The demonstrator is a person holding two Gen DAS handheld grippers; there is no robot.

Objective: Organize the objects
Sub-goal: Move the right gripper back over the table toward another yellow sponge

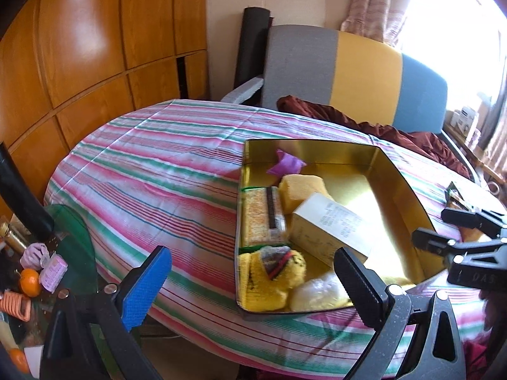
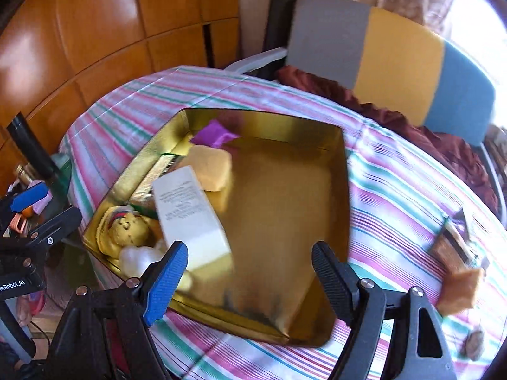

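Note:
A gold tin box stands open on the striped table. It holds a white carton, a yellow sponge, a purple wrapper, a cracker pack, a yellow plush toy and a white bag. My left gripper is open and empty at the box's near left corner. My right gripper is open and empty over the box's near edge; it also shows in the left wrist view.
A dark snack packet, an orange cracker piece and a small brown item lie on the cloth right of the box. A chair with maroon cloth stands behind. A cluttered glass side table is at left.

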